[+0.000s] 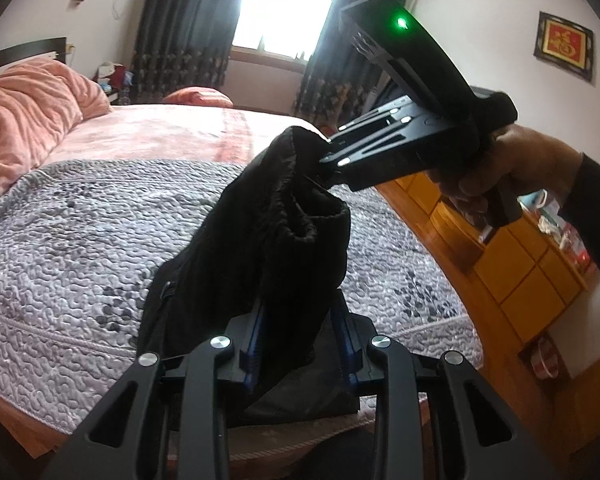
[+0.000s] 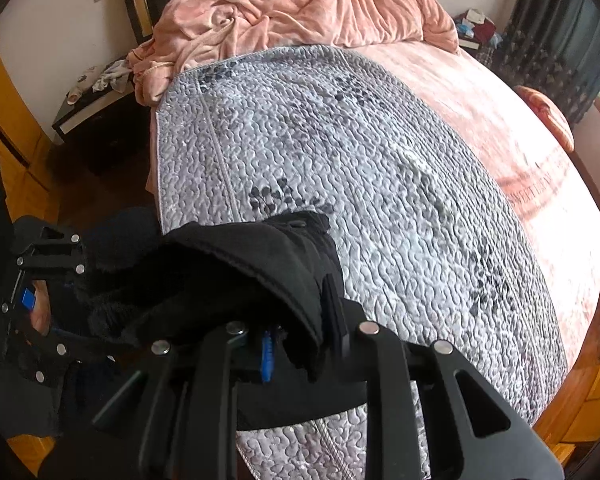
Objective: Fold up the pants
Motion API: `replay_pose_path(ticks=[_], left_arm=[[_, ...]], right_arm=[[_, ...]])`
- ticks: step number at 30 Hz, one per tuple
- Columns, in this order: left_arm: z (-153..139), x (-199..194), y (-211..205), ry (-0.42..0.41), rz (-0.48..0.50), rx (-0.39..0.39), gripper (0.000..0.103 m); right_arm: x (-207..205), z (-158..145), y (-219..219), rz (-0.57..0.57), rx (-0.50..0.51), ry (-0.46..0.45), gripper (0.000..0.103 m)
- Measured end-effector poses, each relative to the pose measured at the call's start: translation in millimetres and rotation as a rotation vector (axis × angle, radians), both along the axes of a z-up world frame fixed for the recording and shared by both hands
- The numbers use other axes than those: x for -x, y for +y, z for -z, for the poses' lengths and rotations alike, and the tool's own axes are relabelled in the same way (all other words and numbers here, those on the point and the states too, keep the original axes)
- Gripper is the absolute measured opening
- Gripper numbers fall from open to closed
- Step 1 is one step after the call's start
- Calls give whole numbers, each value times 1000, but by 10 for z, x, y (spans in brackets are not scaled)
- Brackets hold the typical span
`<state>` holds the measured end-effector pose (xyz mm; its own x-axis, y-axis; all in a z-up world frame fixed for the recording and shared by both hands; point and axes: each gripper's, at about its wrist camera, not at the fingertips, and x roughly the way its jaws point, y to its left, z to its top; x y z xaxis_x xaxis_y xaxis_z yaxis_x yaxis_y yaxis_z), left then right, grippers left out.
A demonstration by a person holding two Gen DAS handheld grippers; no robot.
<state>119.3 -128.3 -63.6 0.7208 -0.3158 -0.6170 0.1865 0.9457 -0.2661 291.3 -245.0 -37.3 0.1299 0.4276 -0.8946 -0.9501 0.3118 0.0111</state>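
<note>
The black pants (image 1: 260,216) hang bunched in the air above the near edge of the bed. My left gripper (image 1: 298,320) is shut on the black pants low down, with cloth between its blue-padded fingers. My right gripper (image 1: 324,160) comes in from the upper right of the left wrist view and is shut on the elastic waistband. In the right wrist view the pants (image 2: 236,276) drape over my right gripper (image 2: 300,340), which grips their edge. My left gripper (image 2: 40,292) shows at the far left, buried in the cloth.
The bed carries a grey quilted cover (image 2: 360,184) over a pink sheet (image 2: 512,128), with a rumpled pink blanket (image 2: 300,4) at the headboard. A dark nightstand (image 2: 88,116) stands left of the bed. Orange wooden drawers (image 1: 520,264) stand at the right.
</note>
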Motion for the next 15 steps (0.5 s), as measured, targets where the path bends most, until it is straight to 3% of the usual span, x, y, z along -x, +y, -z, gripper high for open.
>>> replay_pose_path(ticks=[15], left_arm=[[461, -190, -544, 92, 105, -57, 30]], right_arm=[[-123, 567, -537, 45, -3, 29, 20]])
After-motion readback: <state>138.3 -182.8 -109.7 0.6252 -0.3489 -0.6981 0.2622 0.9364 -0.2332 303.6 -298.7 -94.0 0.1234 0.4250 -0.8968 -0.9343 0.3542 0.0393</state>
